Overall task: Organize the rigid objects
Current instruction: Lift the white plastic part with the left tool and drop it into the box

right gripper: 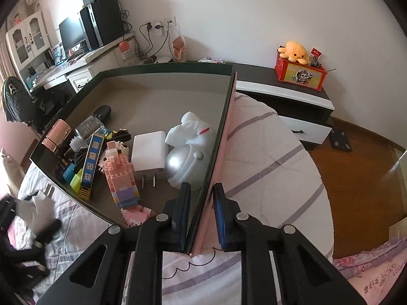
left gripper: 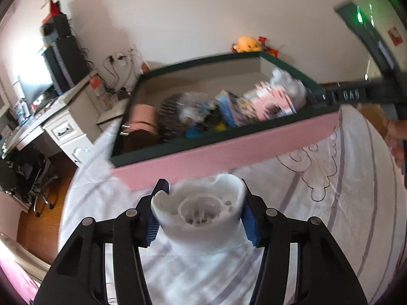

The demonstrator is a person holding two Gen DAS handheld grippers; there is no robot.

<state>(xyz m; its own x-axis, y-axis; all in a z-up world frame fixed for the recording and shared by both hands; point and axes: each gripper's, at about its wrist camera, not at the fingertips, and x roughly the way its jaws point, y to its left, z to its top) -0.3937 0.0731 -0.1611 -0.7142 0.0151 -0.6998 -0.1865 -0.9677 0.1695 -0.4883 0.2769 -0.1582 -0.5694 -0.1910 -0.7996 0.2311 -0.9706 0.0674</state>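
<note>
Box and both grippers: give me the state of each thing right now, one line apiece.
Box: open-topped, holding assorted items, on the bed.
Right gripper: shut on the box's wall.
Left gripper: around the white plastic piece, pads against its sides.
Silver dome: inside the box, against the gripped wall.
Pink brick figure: lying in the box.

A bed point(right gripper: 274, 157) covered by a white, purple-striped quilt is seen, with a pink-walled open box point(right gripper: 218, 152) resting on it.

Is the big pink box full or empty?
Partly full. The pink cardboard box with dark green rim holds toys and a white plug at one end; its far end is bare.
</note>
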